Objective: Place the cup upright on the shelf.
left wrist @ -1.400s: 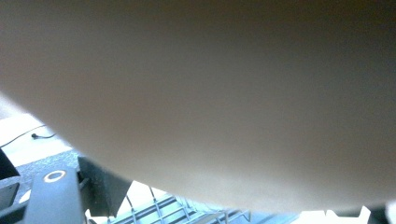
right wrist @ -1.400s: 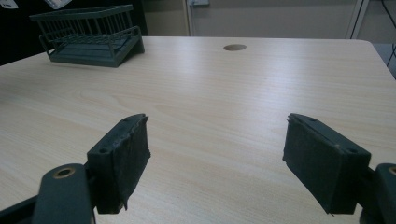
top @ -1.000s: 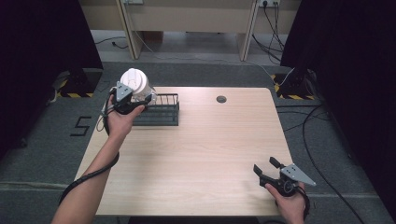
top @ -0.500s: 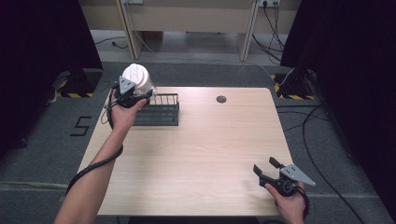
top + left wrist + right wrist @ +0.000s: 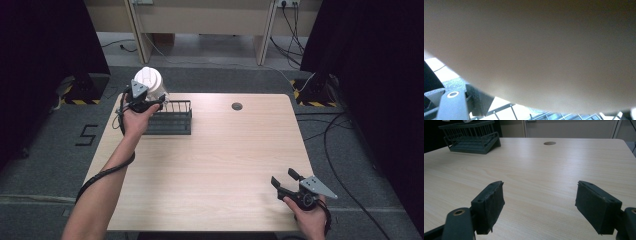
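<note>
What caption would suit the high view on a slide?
Left gripper holds a white bowl above a dark wire rack; right gripper waits open.

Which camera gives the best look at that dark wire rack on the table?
The high view: the whole wire rack shows at the table's far left. The right gripper view shows it far off, top cropped. The left gripper view catches a few wires beneath a blurred white object.

A light wood-grain tabletop (image 5: 215,160) with rounded corners stands on grey carpet floor (image 5: 360,165), with a round cable hole (image 5: 237,106) near its far edge. Black curtains (image 5: 45,60) hang at both sides of the room. Beyond the far edge stands pale wooden furniture (image 5: 200,20) with upright legs. Black cables (image 5: 345,135) trail over the floor at the right. A white "5" mark (image 5: 87,135) and yellow-black striped tape (image 5: 75,101) lie on the floor at the left.
</note>
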`<state>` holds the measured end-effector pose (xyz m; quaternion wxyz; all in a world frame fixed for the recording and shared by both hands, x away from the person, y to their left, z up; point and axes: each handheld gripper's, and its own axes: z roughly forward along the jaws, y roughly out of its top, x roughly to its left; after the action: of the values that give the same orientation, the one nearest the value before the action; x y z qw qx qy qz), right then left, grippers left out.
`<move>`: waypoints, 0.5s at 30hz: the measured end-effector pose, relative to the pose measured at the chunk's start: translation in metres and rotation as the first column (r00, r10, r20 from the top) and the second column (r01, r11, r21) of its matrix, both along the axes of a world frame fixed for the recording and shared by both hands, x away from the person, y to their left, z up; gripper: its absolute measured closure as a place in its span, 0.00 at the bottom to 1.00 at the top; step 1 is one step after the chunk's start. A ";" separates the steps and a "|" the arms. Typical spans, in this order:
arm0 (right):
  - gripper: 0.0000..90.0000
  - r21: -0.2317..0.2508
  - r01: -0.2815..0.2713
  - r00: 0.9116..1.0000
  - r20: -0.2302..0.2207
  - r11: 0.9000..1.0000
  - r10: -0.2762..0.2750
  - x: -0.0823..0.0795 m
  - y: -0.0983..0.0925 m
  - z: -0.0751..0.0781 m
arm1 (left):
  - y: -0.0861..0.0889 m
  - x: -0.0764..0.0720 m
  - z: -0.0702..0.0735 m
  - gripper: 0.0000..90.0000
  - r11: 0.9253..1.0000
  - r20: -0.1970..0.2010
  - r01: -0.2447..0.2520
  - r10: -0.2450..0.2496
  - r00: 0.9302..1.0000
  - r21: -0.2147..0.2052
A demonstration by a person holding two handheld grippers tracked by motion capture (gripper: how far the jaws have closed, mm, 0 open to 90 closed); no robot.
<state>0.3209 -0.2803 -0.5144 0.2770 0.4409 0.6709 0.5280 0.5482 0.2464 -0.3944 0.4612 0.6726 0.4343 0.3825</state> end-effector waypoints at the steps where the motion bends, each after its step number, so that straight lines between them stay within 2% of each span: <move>1: 0.26 0.000 0.000 1.000 0.000 1.000 0.000 0.000 0.000 0.000 | -0.001 0.001 -0.001 0.20 1.000 -0.004 -0.001 0.001 1.000 0.001; 9: 0.26 0.003 -0.002 1.000 0.000 1.000 0.002 0.000 0.000 0.000 | -0.004 0.009 -0.009 0.20 1.000 -0.030 -0.009 0.010 1.000 0.008; 15: 0.26 0.002 -0.005 1.000 0.000 1.000 0.005 0.000 0.000 0.000 | -0.005 0.005 -0.005 0.20 1.000 -0.020 -0.006 0.006 1.000 0.007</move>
<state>0.3211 -0.2801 -0.5145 0.2752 0.4392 0.6716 0.5294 0.5531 0.2415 -0.3997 0.4535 0.6767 0.4396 0.3784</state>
